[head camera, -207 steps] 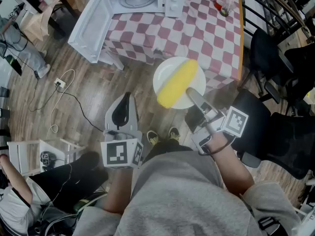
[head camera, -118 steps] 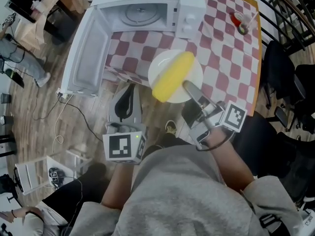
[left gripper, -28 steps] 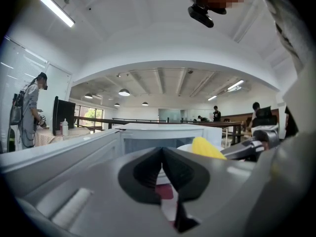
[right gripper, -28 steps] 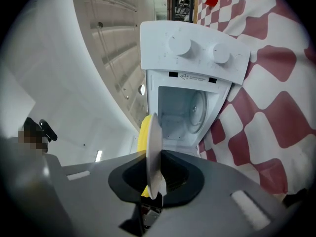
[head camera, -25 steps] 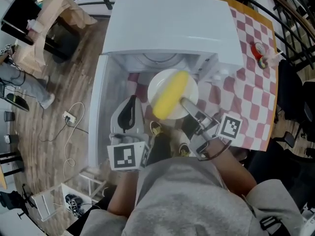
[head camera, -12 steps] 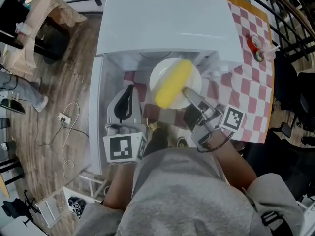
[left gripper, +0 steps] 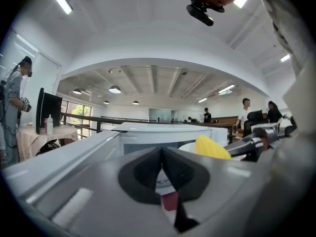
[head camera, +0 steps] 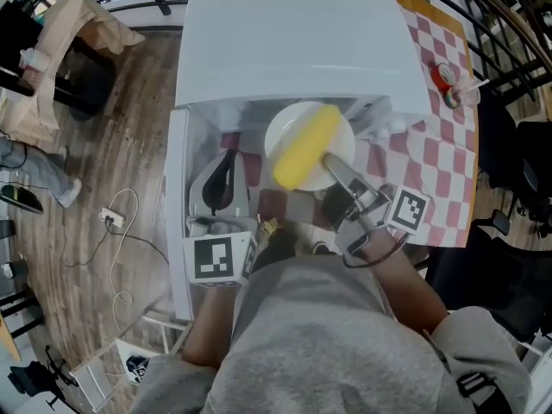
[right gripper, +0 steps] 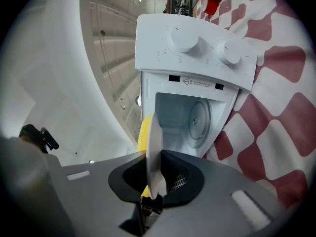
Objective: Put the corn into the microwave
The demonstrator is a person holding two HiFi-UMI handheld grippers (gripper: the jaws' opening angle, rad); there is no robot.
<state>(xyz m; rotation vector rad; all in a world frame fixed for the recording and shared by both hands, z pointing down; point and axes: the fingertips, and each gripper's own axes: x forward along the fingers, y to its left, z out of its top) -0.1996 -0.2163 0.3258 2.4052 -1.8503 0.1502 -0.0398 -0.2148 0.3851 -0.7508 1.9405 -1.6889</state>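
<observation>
A yellow corn cob lies on a white plate, held level just in front of the white microwave and its open cavity. My right gripper is shut on the plate's near rim; in the right gripper view the plate shows edge-on between the jaws, with the corn behind it. My left gripper is shut and holds nothing, left of the plate beside the open door. The left gripper view shows its closed jaws and the corn to the right.
The microwave stands on a table with a red-and-white checked cloth. A small red item sits at the table's far right. Black chairs are to the right. A cable and socket lie on the wooden floor at left.
Over the earlier frames the person walked up to the microwave with the plate. In the last second both grippers and the plate edged slightly closer to the open cavity.
</observation>
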